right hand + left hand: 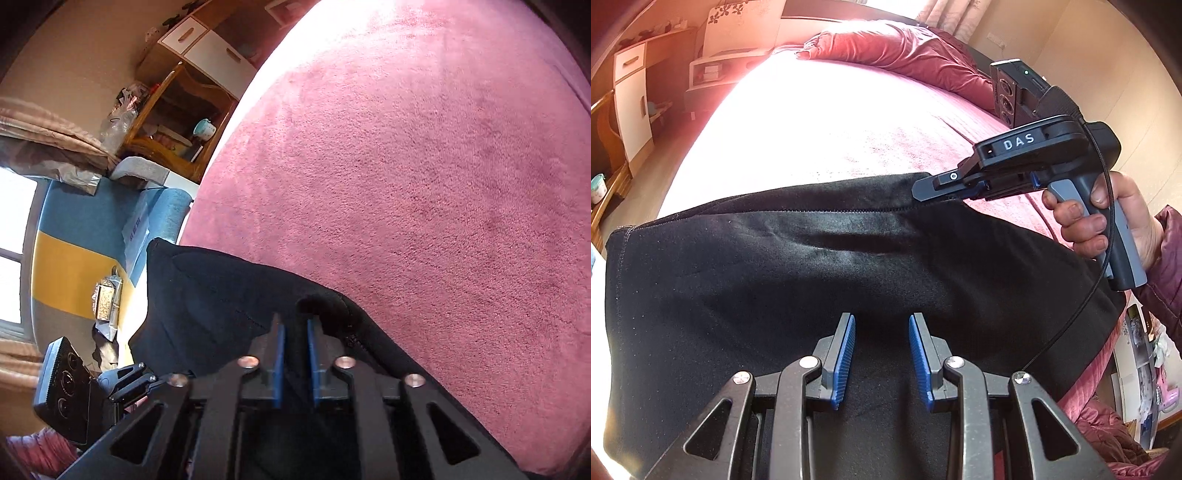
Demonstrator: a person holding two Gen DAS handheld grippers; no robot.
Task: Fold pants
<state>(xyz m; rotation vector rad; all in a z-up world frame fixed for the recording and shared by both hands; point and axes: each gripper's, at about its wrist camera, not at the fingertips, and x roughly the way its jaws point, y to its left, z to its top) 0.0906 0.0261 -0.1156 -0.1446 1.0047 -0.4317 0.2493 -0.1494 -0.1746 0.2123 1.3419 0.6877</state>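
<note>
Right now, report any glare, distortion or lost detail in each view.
Left wrist view: sunlight blows out the bedspread to white, and the fisheye bows the black pants, whose folds barely read. Right wrist view: glare whitens the bedspread's top edge, and the pants look nearly featureless.

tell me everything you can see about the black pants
The black pants are soft, slightly shiny knit fabric with a stitched seam and hem, lying spread across the pink bedspread. The right gripper pinches their far edge, apparently shut on it; the left gripper hovers open over the near part.
</note>
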